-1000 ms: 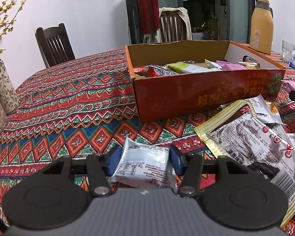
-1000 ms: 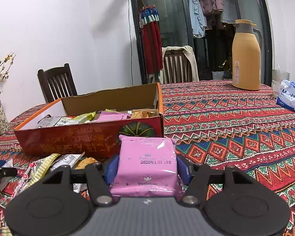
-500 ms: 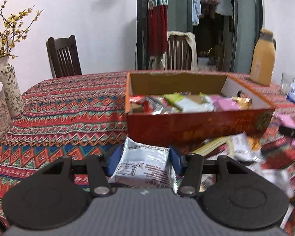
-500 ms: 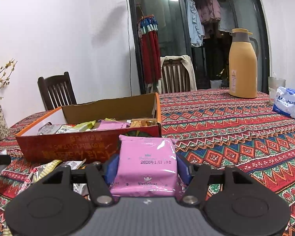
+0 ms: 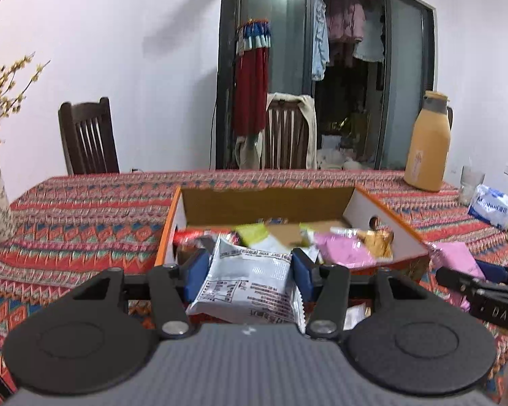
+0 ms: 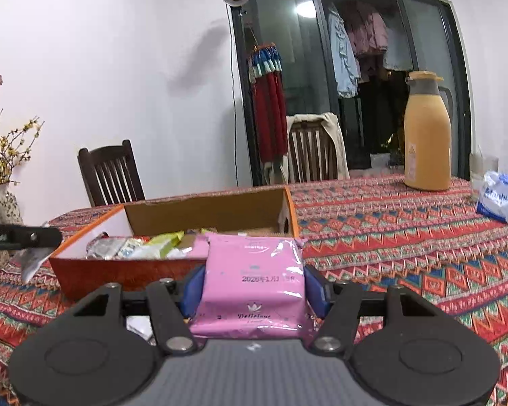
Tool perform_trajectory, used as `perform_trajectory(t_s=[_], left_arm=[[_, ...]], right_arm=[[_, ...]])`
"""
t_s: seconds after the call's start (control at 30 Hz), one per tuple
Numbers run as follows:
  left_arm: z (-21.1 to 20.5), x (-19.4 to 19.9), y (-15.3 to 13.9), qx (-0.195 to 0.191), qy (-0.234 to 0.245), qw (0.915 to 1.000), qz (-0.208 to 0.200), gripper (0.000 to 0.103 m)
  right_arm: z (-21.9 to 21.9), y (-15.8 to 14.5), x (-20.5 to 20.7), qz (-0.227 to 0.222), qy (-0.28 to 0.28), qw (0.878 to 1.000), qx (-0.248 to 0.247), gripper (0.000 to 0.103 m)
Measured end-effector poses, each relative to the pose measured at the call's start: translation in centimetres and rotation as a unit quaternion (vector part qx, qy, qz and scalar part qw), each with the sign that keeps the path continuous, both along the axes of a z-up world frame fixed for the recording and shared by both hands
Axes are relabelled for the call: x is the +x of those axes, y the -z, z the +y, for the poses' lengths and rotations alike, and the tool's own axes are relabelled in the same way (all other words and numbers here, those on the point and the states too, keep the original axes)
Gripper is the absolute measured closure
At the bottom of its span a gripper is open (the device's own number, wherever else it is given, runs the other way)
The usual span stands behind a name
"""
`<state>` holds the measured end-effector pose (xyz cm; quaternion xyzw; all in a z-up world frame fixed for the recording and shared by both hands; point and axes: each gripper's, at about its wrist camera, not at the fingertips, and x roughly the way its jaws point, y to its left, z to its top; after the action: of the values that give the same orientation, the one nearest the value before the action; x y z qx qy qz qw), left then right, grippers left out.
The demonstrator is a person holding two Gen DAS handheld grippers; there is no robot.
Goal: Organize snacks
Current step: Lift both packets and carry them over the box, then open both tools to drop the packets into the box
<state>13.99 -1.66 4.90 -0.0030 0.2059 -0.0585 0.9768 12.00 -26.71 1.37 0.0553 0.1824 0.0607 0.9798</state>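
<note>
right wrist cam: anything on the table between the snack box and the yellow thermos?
In the right wrist view, nothing: only bare patterned tablecloth between the snack box and the yellow thermos.

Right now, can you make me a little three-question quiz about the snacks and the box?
1. True or false: the left gripper is shut on a silver-white printed snack packet.
2. What colour is the glossy packet clamped in the right gripper: A green, B pink, C blue?
3. Fill in: the open red-orange cardboard box on the patterned tablecloth already holds several ___.

Key: 1 true; 2 B; 3 snacks.
</note>
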Motion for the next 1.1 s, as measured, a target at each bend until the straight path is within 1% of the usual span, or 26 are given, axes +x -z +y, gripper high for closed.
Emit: perform_trajectory(t_s=[0.3, 0.5, 0.67, 0.87, 0.97, 1.03, 1.1], left_arm=[[-1.3, 2.4, -2.1, -0.005, -0.013, 0.9995, -0.029, 0.049], [-1.6, 4.7, -3.2, -0.016, -0.026, 0.9987, -0.041, 0.049], [-1.8, 7.0, -3.7, -0.02, -0.037, 0.998, -0.046, 0.049], [-1.3, 10.0, -3.5, -0.026, -0.057, 0.997, -0.045, 0.049], [-1.0, 10.9, -2.3, -0.029, -0.063, 0.9968, -0.038, 0.049], [-0.6, 11.5, -1.2, -0.029, -0.069, 0.9966, -0.034, 0.049], [-0.2, 12.3, -0.4, -0.032, -0.067, 0.9971, -0.016, 0.049]], right_arm=[[1.3, -2.6, 2.6, -0.024, 0.0, 1.0, -0.006, 0.042], [2.2, -4.4, 5.6, -0.036, -0.004, 0.999, -0.011, 0.042], [3.0, -5.0, 8.5, -0.038, -0.009, 0.999, -0.02, 0.042], [3.7, -4.4, 11.9, -0.028, -0.015, 0.999, -0.022, 0.042], [3.7, -3.4, 12.9, -0.019, -0.02, 0.999, -0.017, 0.042], [3.4, -2.6, 13.5, -0.003, -0.025, 1.0, -0.01, 0.042], [3.3, -2.0, 13.9, 0.008, -0.023, 1.0, -0.009, 0.042]])
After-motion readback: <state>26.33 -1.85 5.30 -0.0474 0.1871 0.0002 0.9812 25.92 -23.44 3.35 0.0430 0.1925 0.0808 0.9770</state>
